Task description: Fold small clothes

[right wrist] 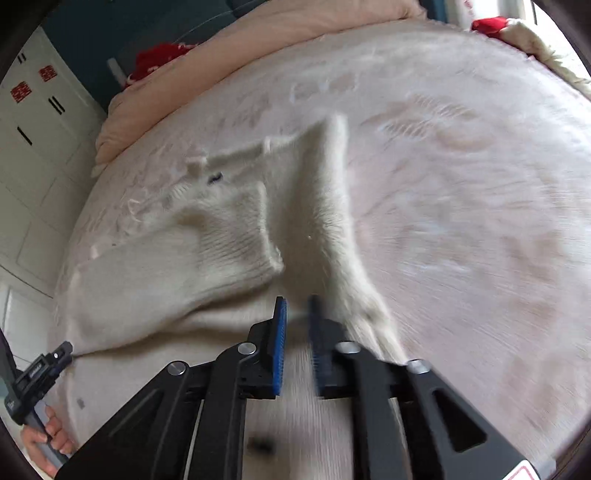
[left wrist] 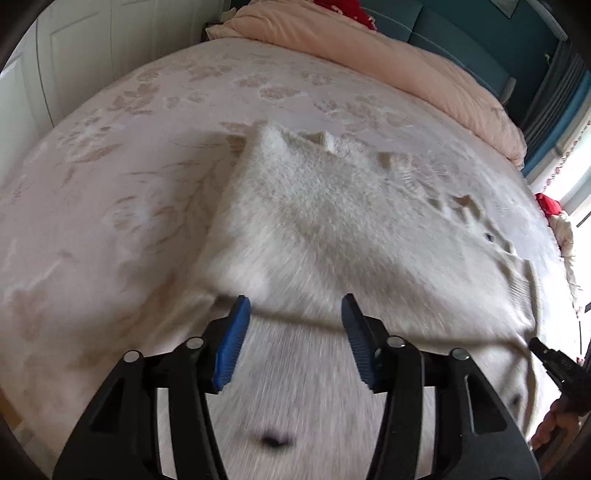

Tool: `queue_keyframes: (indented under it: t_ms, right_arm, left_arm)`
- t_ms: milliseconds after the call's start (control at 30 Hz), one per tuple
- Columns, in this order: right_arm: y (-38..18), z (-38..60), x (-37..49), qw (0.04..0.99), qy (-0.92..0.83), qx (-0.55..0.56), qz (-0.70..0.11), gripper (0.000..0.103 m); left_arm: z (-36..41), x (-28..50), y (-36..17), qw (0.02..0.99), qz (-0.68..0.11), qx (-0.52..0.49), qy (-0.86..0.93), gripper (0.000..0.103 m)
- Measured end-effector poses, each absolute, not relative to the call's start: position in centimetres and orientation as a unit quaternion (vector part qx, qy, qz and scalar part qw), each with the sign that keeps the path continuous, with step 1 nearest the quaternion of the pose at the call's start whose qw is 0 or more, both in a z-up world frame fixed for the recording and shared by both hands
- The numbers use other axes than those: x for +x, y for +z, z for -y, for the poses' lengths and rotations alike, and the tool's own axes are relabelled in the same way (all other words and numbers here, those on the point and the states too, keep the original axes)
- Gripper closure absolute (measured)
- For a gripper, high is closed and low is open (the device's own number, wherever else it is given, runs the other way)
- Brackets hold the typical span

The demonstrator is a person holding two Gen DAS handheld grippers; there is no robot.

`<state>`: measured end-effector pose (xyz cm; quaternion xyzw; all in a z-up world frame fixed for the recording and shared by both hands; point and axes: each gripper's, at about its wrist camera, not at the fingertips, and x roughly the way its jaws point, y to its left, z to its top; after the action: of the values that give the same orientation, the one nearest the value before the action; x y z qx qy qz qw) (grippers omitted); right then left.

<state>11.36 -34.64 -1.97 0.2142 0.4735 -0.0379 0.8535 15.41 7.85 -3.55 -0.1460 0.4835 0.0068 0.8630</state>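
Fingers, two pairs, blue-padded: left gripper (left wrist: 291, 321) spread wide over cloth, pinching nothing; right gripper (right wrist: 297, 325) narrowed to a slim gap, blurred, and whether it pinches fabric cannot be told. One cream knit garment (left wrist: 314, 206), partly folded, mid-bed toward the near edge. One pink quilt (left wrist: 388, 55) along the bed's (left wrist: 110, 155) far edge.

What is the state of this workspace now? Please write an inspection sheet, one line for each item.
Surface: bed cover, pale pink, flower pattern.
Job's things: white knit garment lying partly folded, edges blurred.
Clutter: red cloth at the bed's far edge.
Grippers: left gripper open above the garment; right gripper narrowly open, no cloth seen between its pads.
Cables: nothing seen.
Surroundings: peach duvet, white cabinets, teal wall.
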Motion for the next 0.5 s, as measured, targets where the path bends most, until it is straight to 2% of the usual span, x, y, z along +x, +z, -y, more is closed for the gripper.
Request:
queue_keyframes:
  t_ms: [33, 67, 100, 133, 167, 300, 433, 500]
  right_arm:
    - [-0.6, 34.8, 9.7, 0.857, -0.033, 0.214, -0.468, 0.075]
    - [0.6, 34.8, 8.1, 0.859, -0.025, 0.213, -0.466, 0.060]
    - [1.5, 34.8, 6.0, 0.855, -0.016, 0.207, -0.475, 0.053]
    - [1.9, 34.8, 4.4, 0.849, -0.009, 0.198, -0.490, 0.048]
    - [1.9, 34.4, 2.5, 0.840, 0.001, 0.189, -0.508, 0.048]
    - [-0.9, 32.8, -4.7, 0.793, 0.035, 0.158, -0.588, 0.048]
    - [-3.5, 30.3, -9.3, 0.768, 0.042, 0.134, -0.624, 0.047]
    - [-3.7, 29.2, -10.6, 0.783, 0.039, 0.128, -0.607, 0.044]
  left_arm:
    - [-8.5, 14.0, -2.6, 0.865, -0.480, -0.145, 0.003, 0.044]
    - [-9.0, 12.9, -2.0, 0.866, -0.480, -0.144, 0.001, 0.037]
    - [-9.7, 11.5, -1.4, 0.865, -0.481, -0.142, -0.002, 0.029]
    - [-10.6, 9.6, -1.0, 0.861, -0.490, -0.139, -0.005, 0.025]
    - [-11.1, 8.4, -1.0, 0.857, -0.497, -0.137, -0.004, 0.021]
    - [-13.6, 2.8, -2.7, 0.823, -0.550, -0.140, 0.010, 0.021]
    - [-14.7, -1.1, -4.8, 0.800, -0.577, -0.164, 0.026, 0.021]
    - [-14.4, -2.3, -6.3, 0.782, -0.592, -0.193, 0.020, 0.018]
